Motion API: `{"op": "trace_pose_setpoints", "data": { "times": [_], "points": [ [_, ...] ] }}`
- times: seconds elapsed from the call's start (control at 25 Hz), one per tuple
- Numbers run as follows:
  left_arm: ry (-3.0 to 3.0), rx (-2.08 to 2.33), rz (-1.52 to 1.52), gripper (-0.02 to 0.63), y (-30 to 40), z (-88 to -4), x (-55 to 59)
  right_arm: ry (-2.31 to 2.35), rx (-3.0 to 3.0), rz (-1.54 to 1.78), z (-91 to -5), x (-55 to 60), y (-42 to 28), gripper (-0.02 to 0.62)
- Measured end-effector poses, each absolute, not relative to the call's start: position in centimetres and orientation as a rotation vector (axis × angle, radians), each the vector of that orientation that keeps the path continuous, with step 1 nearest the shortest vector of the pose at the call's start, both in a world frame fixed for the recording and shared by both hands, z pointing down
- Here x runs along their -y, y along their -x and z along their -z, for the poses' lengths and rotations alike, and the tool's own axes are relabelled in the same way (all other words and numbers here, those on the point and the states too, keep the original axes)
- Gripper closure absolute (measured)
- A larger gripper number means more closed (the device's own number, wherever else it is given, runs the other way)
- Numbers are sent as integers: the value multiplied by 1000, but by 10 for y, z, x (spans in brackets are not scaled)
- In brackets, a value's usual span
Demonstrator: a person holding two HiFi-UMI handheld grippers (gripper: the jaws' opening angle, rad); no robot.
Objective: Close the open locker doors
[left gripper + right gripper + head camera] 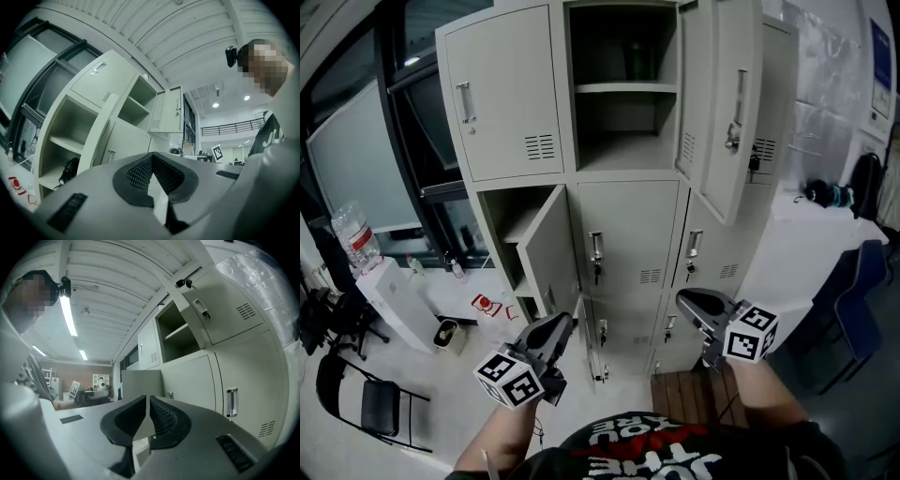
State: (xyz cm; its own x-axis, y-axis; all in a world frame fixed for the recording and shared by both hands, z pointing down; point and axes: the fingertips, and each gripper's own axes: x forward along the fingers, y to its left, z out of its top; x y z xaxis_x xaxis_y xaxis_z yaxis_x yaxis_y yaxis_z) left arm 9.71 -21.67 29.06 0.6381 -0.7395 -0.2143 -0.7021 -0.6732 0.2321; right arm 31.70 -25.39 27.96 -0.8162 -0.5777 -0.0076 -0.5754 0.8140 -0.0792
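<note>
Neither open door dealt with yet: top door (722,103) and mid-left door (549,255) hang open. Left gripper (562,324) and right gripper (683,299) are both pinched together, empty, short of the locker (628,239).

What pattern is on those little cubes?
Black-and-white square markers, on the left cube and the right cube. They show best in the head view.

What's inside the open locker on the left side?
Inside the left locker there is a shelf, with a black thing lying underneath it; I can't tell what it is. In the head view, its half-open door covers most of the inside.
</note>
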Motion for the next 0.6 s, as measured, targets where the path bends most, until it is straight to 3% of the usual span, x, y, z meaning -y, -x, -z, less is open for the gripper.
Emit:
{"op": "trace_pose_setpoints", "data": {
  "times": [0.6],
  "points": [
    [-2887,989,493,598,-142,-156,233,1048,-2790,-193,-69,244,-396,537]
  ]
}}
